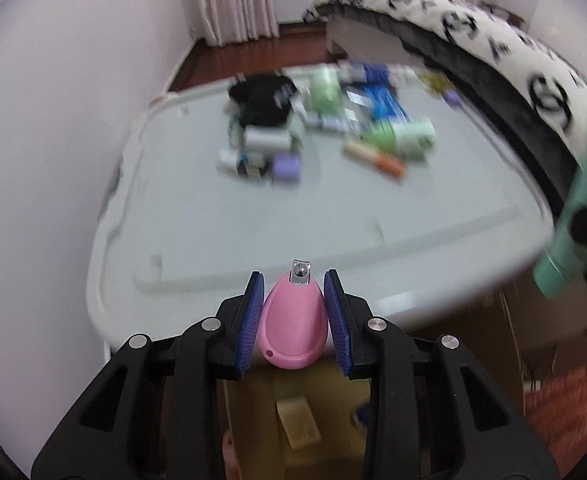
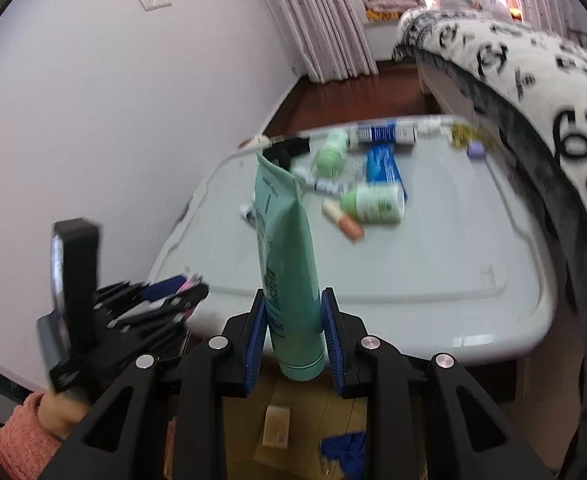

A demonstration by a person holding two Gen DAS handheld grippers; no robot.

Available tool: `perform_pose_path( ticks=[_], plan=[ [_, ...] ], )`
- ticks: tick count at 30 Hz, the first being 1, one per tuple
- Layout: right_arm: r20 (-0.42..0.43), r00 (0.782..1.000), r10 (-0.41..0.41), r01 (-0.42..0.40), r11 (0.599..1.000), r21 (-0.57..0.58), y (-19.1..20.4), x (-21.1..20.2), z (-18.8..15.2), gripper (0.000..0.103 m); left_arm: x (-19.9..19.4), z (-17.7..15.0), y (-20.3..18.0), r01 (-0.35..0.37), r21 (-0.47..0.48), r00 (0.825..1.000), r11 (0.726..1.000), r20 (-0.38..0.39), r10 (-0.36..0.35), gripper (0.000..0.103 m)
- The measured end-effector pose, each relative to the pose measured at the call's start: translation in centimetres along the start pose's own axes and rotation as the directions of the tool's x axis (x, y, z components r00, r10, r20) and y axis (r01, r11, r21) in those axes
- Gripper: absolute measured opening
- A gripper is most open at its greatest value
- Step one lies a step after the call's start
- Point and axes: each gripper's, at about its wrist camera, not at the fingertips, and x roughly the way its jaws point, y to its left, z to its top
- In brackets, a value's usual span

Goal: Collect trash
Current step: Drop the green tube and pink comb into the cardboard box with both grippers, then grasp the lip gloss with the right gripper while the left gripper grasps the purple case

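Note:
My left gripper (image 1: 293, 280) is shut on a pink nail clipper (image 1: 293, 330) with a metal tip, held above a cardboard box (image 1: 293, 420) in front of the table. My right gripper (image 2: 293, 300) is shut on a teal tube (image 2: 287, 264), cap end toward the camera, also above the cardboard box (image 2: 277, 420). The teal tube shows at the right edge of the left wrist view (image 1: 573, 208). The left gripper (image 2: 181, 296) shows at the left of the right wrist view. More trash lies on the pale table (image 1: 293, 220): green bottles (image 1: 401, 138), an orange stick (image 1: 377, 160), blue packets (image 1: 381, 100).
A bed with a black-and-white patterned blanket (image 2: 533, 92) runs along the table's right side. A white wall (image 2: 93, 100) is on the left. Curtains (image 2: 325, 20) hang at the back. The box holds a small tan carton (image 2: 275, 426) and something blue (image 2: 343, 450).

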Motion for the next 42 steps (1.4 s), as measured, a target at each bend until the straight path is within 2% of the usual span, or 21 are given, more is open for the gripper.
perform_pose_path(
  ticks=[4, 6, 9, 10, 11, 12, 13, 14, 16, 19, 23, 25, 28, 29, 30, 32, 35, 36, 39, 40, 42],
  plan=[
    [-0.096, 0.995, -0.015, 0.019, 0.999, 0.044, -0.9, 1.5, -3.6, 0.027, 1.2, -5.4, -1.1, 0.021, 0.011, 0.991, 1.000, -0.136, -0.019, 0.031],
    [-0.164, 0.986, -0.019, 0.031, 0.997, 0.073, -1.4, 2.9, -5.6, 0.027, 3.1, -8.3, -1.4, 0.047, -0.007, 0.969, 0.999, -0.243, -0.047, 0.031],
    [-0.327, 0.945, -0.025, 0.069, 0.990, 0.122, -2.5, 6.3, -8.9, 0.027, 6.9, -11.8, -2.1, 0.084, -0.045, 0.904, 0.995, -0.417, -0.095, 0.031],
    [-0.392, 0.919, -0.040, 0.099, 0.986, 0.133, -3.0, 7.8, -10.1, 0.029, 8.4, -12.8, -2.5, 0.080, -0.038, 0.874, 0.996, -0.478, -0.088, 0.032],
    [-0.445, 0.894, -0.051, 0.128, 0.981, 0.144, -3.6, 9.2, -11.1, 0.039, 10.1, -13.9, -3.0, 0.083, -0.017, 0.834, 0.996, -0.546, -0.079, 0.034],
    [-0.493, 0.868, -0.061, 0.152, 0.977, 0.148, -4.1, 10.5, -12.0, 0.054, 11.1, -14.6, -3.2, 0.080, -0.012, 0.807, 0.997, -0.587, -0.072, 0.046],
    [-0.560, 0.824, -0.083, 0.189, 0.973, 0.134, -4.8, 12.0, -13.0, 0.076, 12.1, -15.4, -3.3, 0.076, -0.019, 0.776, 0.997, -0.627, -0.071, 0.063],
    [-0.589, 0.799, -0.120, 0.234, 0.965, 0.121, -5.3, 12.8, -13.7, 0.073, 13.0, -16.3, -3.5, 0.081, -0.029, 0.742, 0.996, -0.666, -0.079, 0.068],
    [-0.600, 0.784, -0.159, 0.269, 0.958, 0.096, -5.7, 13.3, -14.1, 0.073, 13.5, -16.6, -3.7, 0.081, -0.028, 0.726, 0.996, -0.684, -0.078, 0.069],
    [-0.577, 0.800, -0.165, 0.265, 0.960, 0.094, -5.5, 13.0, -13.6, 0.077, 13.3, -16.1, -3.9, 0.079, -0.002, 0.746, 0.997, -0.664, -0.061, 0.075],
    [-0.553, 0.815, -0.175, 0.268, 0.959, 0.091, -5.5, 12.4, -13.2, 0.078, 12.5, -15.6, -3.4, 0.075, -0.027, 0.766, 0.997, -0.638, -0.075, 0.076],
    [-0.548, 0.819, -0.172, 0.270, 0.957, 0.104, -5.7, 12.1, -13.2, 0.078, 11.8, -14.7, -3.1, 0.073, -0.046, 0.789, 0.996, -0.609, -0.086, 0.076],
    [-0.530, 0.833, -0.160, 0.266, 0.955, 0.129, -6.0, 11.8, -11.9, 0.078, 10.6, -12.9, -2.8, 0.058, -0.045, 0.834, 0.997, -0.547, -0.074, 0.076],
    [-0.517, 0.841, -0.160, 0.265, 0.955, 0.135, -6.2, 11.5, -11.5, 0.079, 9.9, -12.0, -2.6, 0.051, -0.041, 0.858, 0.998, -0.510, -0.065, 0.076],
    [-0.507, 0.848, -0.155, 0.260, 0.955, 0.143, -6.4, 11.2, -11.0, 0.079, 9.4, -11.3, -2.5, 0.049, -0.042, 0.873, 0.998, -0.484, -0.063, 0.076],
    [-0.465, 0.878, -0.111, 0.215, 0.961, 0.177, -6.3, 9.8, -9.9, 0.079, 7.3, -9.3, -2.2, 0.054, -0.048, 0.917, 0.997, -0.394, -0.069, 0.076],
    [-0.369, 0.928, -0.052, 0.119, 0.980, 0.161, -4.8, 8.0, -6.5, 0.082, 4.6, -6.7, -1.5, 0.033, -0.037, 0.967, 0.999, -0.253, -0.041, 0.076],
    [-0.319, 0.946, -0.062, 0.103, 0.988, 0.115, -3.9, 7.3, -4.8, 0.084, 3.9, -6.1, -1.3, 0.017, -0.037, 0.977, 0.999, -0.214, -0.024, 0.076],
    [-0.208, 0.973, -0.096, 0.100, 0.995, 0.008, -1.9, 7.3, -1.0, 0.088, 2.0, -4.4, -0.2, -0.011, -0.061, 0.993, 0.998, -0.119, 0.004, 0.080],
    [-0.177, 0.980, -0.091, 0.088, 0.996, -0.029, -1.3, 8.0, 0.7, 0.088, 1.7, -4.0, 0.2, -0.011, -0.077, 0.995, 0.997, -0.101, 0.003, 0.085],
    [-0.165, 0.980, -0.111, 0.100, 0.992, -0.076, -1.0, 10.3, 3.2, 0.088, 1.3, -3.5, 1.0, 0.002, -0.107, 0.996, 0.994, -0.083, -0.011, 0.086]
  ],
)
